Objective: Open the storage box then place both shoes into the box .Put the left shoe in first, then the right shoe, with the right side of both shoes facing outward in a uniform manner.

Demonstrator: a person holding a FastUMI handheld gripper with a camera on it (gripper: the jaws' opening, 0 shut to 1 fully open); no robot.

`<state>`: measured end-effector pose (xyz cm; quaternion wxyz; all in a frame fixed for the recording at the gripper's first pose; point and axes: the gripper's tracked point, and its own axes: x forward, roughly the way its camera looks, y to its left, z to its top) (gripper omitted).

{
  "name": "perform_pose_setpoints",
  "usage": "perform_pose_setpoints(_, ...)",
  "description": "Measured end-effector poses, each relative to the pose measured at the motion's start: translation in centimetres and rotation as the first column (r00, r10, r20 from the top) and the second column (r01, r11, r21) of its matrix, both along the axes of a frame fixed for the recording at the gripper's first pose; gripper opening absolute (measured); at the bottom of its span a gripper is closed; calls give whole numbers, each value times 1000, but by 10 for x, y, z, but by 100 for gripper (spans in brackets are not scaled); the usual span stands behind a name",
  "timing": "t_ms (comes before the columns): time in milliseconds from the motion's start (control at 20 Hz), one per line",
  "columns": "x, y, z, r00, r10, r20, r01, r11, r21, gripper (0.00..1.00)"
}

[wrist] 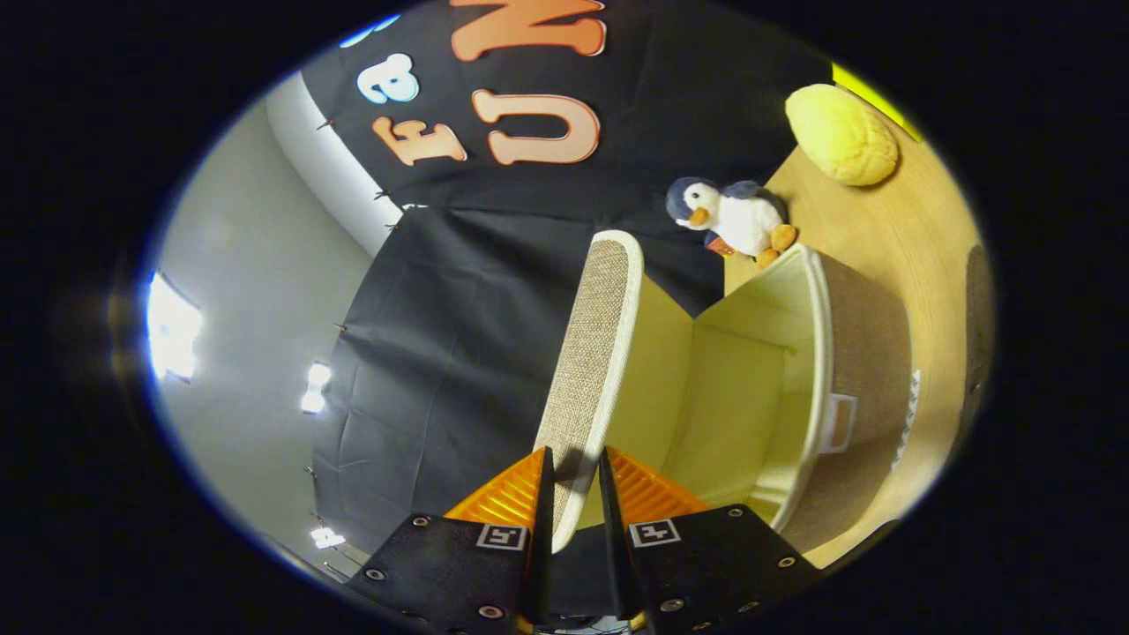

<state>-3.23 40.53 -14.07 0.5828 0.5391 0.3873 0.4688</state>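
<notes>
place: staged recording booth | signs: black cloth wall [459, 353], wooden table [882, 238], penguin plush toy [736, 216], ceiling lights [172, 331]

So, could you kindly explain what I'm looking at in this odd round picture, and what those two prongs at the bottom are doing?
There is no robot here: a person carries a two-finger tool, and a fisheye camera riding on it looks forward along the fingers, tilted sideways. The fingers pinch the edge of the storage box's woven lid, swung up and open. Beyond it the storage box shows its pale interior; I see no shoes inside. On the wooden table sit a toy penguin and a yellow cushion.
</notes>
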Motion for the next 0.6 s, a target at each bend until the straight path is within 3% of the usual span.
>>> perform_pose_setpoints(250, -4, 49, 41, 996, 15, 92, -11, 999, -33, 28)
perform_pose_setpoints(600, -5, 124, 58, 987, 10, 160, 13, 990, -141, 28)
